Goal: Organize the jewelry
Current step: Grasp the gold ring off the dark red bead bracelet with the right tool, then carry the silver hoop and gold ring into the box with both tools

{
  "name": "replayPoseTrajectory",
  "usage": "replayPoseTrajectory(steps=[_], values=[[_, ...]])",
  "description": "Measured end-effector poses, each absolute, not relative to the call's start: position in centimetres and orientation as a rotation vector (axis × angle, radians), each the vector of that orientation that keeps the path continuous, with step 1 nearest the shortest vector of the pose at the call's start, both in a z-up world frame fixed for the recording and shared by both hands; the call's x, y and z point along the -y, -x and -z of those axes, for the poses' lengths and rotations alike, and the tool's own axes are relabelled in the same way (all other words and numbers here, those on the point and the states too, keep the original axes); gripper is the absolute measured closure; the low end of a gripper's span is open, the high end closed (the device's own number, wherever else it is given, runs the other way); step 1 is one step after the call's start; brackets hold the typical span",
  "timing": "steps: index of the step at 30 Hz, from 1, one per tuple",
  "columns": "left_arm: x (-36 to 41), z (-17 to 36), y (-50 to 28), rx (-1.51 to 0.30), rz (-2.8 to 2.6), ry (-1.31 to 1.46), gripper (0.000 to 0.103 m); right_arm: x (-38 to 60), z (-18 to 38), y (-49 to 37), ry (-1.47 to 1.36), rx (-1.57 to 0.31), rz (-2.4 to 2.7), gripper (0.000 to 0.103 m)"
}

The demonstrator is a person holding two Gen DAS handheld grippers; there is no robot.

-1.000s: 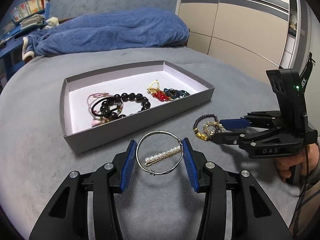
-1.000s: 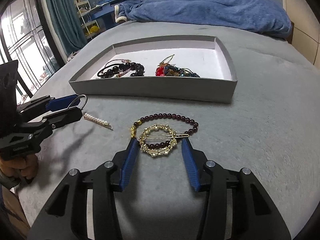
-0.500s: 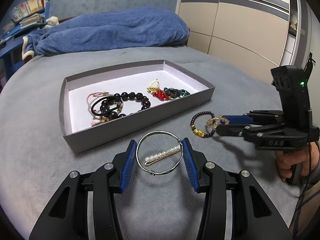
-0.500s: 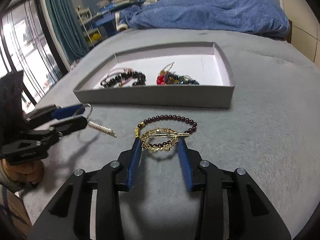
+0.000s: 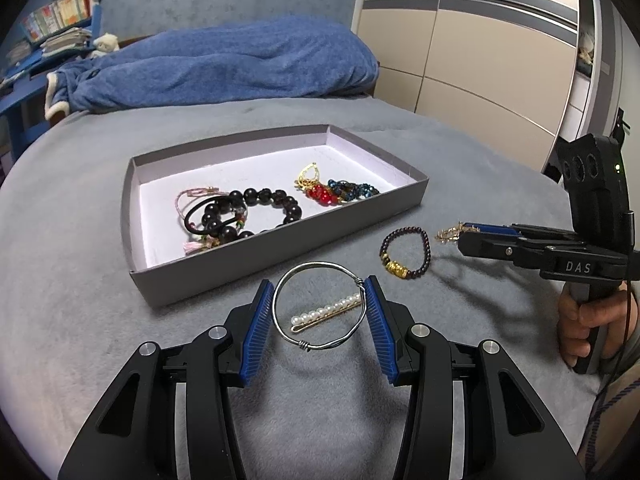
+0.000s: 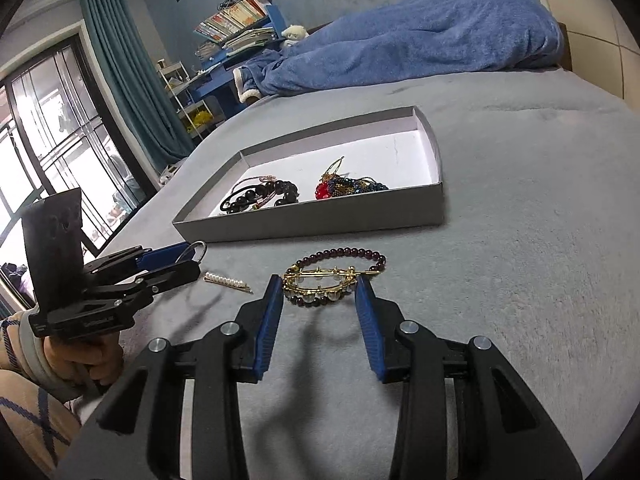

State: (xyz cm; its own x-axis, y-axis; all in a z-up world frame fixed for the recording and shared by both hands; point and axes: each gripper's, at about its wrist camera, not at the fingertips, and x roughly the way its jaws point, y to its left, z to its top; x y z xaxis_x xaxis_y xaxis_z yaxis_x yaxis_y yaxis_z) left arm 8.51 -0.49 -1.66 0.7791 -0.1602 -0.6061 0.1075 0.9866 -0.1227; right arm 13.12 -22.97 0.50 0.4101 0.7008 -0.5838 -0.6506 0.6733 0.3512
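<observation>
My left gripper (image 5: pixel 319 282) is shut on a silver wire bangle (image 5: pixel 320 265) and holds it just above the grey bed cover. Under the bangle, on the cover, lies a pearl hair pin (image 5: pixel 326 312). My right gripper (image 6: pixel 319 280) is shut on a round gold clip with pearls (image 6: pixel 320 289), raised off the cover. A dark red bead bracelet (image 6: pixel 344 251) lies just beyond it. In the left wrist view the right gripper (image 5: pixel 460 236) holds the gold clip (image 5: pixel 450 234) to the right of the bracelet (image 5: pixel 396 269). The grey tray (image 5: pixel 280 248) sits behind both grippers.
The tray (image 6: pixel 320 226) holds a black bead bracelet (image 5: pixel 272 200) with hair ties and a red and blue bead cluster (image 5: pixel 340 192). A blue blanket (image 5: pixel 224 68) lies at the far end of the bed. A wardrobe (image 5: pixel 480 60) stands to the right and a window (image 6: pixel 60 140) to the left.
My right gripper closed on the gold clip and lifted it off the bead bracelet, carrying it to the right in the left wrist view. The left gripper and bangle stayed put.
</observation>
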Motion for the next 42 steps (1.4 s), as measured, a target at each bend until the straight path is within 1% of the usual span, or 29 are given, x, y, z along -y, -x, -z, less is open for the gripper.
replayPoseTrajectory(steps=[10,20,28,36,42], values=[[-0.9,-0.1,-8.8,-0.606,0.12,0.131,0.055,22.1,-1.3,-13.6,-0.046,-0.753,-0.85,0.066],[-3.1,-3.0,-13.0,-0.561,0.035,0.142,0.055,18.1,-4.0,-17.6,-0.002,-0.714,-0.859,0.066],[-3.6,-1.6,-15.4,-0.616,-0.012,0.134,0.055,14.1,-3.1,-20.8,0.092,-0.766,-0.826,0.066],[-3.9,0.0,-16.9,-0.683,-0.032,0.121,0.055,12.6,-1.4,-21.7,0.186,-0.811,-0.78,0.066],[-3.6,0.5,-17.1,-0.712,-0.028,0.115,0.055,12.7,-0.7,-21.8,0.2,-0.834,-0.761,0.066]])
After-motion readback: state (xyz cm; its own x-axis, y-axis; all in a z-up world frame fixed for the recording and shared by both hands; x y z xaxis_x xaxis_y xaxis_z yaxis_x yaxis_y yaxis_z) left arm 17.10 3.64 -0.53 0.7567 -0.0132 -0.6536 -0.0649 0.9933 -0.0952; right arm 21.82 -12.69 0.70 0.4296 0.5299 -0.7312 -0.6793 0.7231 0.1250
